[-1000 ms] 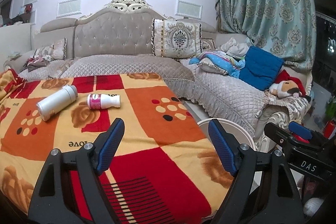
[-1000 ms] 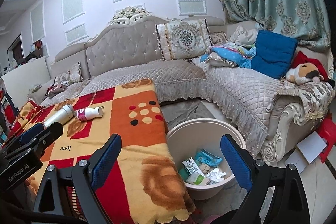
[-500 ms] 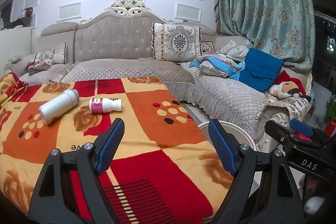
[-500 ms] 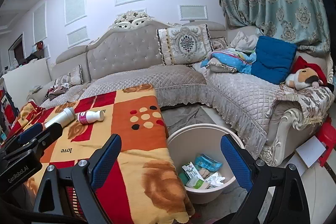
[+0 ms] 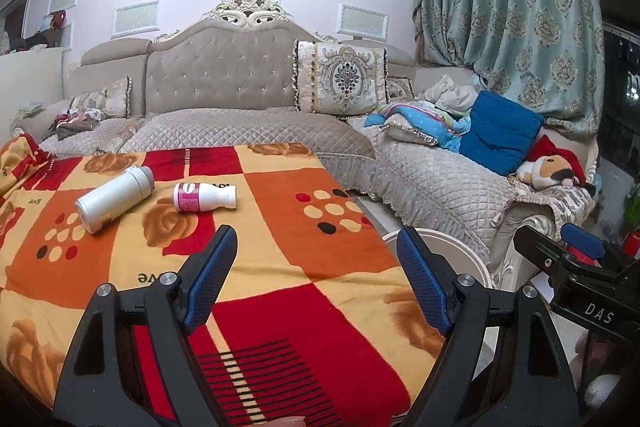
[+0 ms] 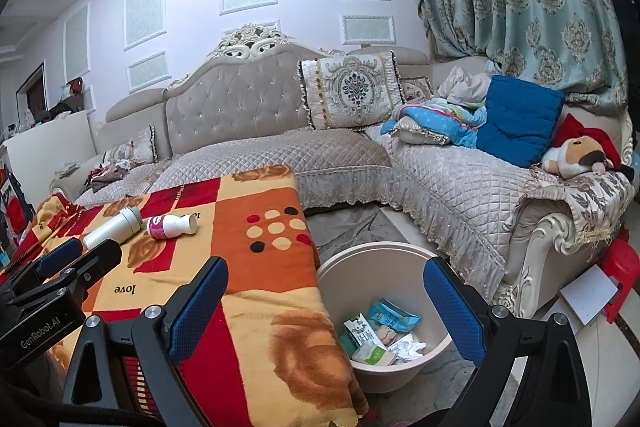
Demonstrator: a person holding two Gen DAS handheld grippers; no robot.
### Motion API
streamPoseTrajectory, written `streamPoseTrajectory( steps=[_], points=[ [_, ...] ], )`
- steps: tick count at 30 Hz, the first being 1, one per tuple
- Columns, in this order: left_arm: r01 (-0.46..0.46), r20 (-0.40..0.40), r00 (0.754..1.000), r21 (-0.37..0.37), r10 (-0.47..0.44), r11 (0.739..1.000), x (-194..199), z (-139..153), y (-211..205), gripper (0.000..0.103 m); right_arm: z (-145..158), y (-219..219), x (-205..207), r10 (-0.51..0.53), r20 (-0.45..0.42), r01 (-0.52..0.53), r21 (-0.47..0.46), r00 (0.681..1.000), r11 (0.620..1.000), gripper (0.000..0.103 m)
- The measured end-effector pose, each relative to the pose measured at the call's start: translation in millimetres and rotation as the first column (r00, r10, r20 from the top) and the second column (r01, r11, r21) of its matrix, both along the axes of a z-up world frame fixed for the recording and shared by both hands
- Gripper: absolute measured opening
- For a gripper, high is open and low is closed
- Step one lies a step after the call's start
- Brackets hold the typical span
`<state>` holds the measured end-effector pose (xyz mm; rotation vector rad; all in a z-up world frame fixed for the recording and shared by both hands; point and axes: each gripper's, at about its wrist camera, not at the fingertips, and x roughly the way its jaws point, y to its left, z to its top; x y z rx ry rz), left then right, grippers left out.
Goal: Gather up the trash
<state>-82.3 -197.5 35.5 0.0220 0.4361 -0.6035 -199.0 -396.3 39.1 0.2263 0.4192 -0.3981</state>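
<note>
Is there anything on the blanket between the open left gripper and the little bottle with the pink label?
No. Between the left gripper and the small white pink-labelled bottle, only the bare red, orange and yellow patterned blanket shows in the left wrist view.

Home living room — tufted corner sofa [image 5: 224, 87], patterned curtain [image 5: 520, 7], stuffed toy [image 5: 548, 173], cushions

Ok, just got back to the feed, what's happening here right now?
Trash pickup, between grabs. Both handheld grippers, left gripper and right gripper, have their jaws open and hold nothing. Two bottles lie on their sides on the patterned blanket: a white bottle and a smaller pink-labelled bottle. The bin beside the blanket already holds wrappers.
</note>
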Motion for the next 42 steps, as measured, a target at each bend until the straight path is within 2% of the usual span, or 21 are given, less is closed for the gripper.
streamPoseTrajectory(
  steps=[42],
  points=[
    [-0.001,-0.018,1.0,0.021,0.002,1.0,-1.1,-6.5,-0.1,0.082,-7.0,3.5,2.5,0.007,-0.021,-0.007,0.006,1.0,1.0,0.098]
  ],
)
